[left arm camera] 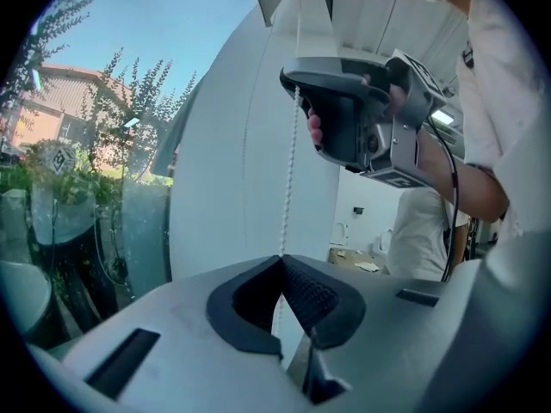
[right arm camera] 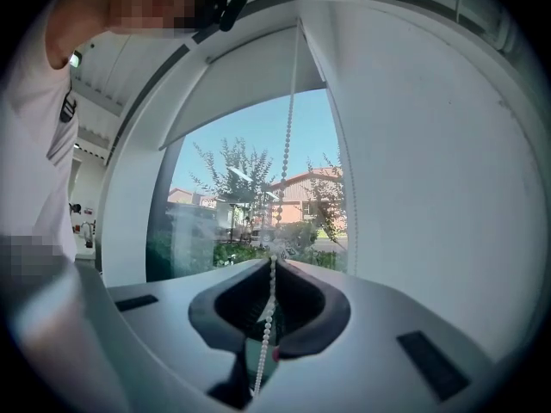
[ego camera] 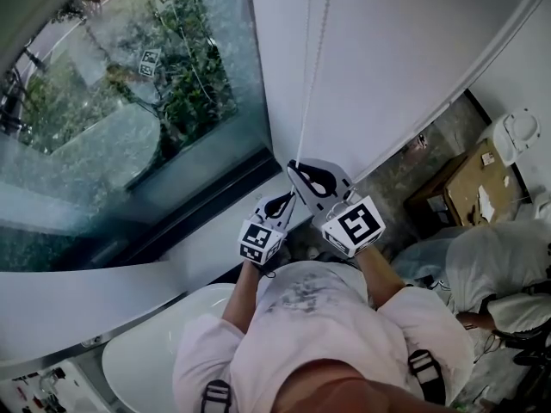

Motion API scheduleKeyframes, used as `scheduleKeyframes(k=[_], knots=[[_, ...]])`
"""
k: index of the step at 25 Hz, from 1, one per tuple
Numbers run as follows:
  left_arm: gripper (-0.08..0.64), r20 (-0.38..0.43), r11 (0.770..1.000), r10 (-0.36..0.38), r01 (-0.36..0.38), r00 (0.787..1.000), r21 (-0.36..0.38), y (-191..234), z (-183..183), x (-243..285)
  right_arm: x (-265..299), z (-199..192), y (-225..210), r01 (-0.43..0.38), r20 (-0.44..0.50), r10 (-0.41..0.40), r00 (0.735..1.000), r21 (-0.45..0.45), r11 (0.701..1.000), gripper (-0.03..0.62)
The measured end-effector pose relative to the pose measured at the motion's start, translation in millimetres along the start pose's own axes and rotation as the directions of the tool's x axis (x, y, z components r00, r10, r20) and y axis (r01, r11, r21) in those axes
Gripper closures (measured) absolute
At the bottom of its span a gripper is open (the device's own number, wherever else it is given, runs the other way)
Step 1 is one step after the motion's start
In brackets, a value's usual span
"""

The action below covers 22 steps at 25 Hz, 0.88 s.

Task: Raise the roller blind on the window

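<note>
Right gripper point(ego camera: 293, 167) above left gripper point(ego camera: 288, 200) on bead chain point(ego camera: 315, 58); window point(ego camera: 129, 101) left.

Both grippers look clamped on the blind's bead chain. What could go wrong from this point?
1. The bead chain is thin, so under a downward pull it could slip out of the right hand-held gripper or the left hand-held gripper.
2. The two sit close together on the chain, the right just above the left, so they may knock into each other when one is moved.
</note>
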<state>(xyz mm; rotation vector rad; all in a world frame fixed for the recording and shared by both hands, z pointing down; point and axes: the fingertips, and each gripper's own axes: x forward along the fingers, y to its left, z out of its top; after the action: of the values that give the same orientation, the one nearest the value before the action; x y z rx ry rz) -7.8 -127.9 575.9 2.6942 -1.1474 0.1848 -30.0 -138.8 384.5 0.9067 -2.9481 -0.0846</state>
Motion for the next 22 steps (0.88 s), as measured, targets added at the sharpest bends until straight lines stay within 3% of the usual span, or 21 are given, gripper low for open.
scheduleKeyframes(k=[16,22], knots=[[0.555,-0.088,0.999,-0.005,0.001,0.996,-0.044,5.9,-61.3,4.4,2.3,-59.9,6.7,0.007,-0.097,-0.006,0.995,0.004,1.000,0.522],[0.554,-0.092,0.999,0.014,-0.017,0.996,-0.033,2.2,-62.2,-5.1,0.0,-63.6,8.5,0.013,-0.099,-0.014,0.995,-0.005,1.000,0.522]])
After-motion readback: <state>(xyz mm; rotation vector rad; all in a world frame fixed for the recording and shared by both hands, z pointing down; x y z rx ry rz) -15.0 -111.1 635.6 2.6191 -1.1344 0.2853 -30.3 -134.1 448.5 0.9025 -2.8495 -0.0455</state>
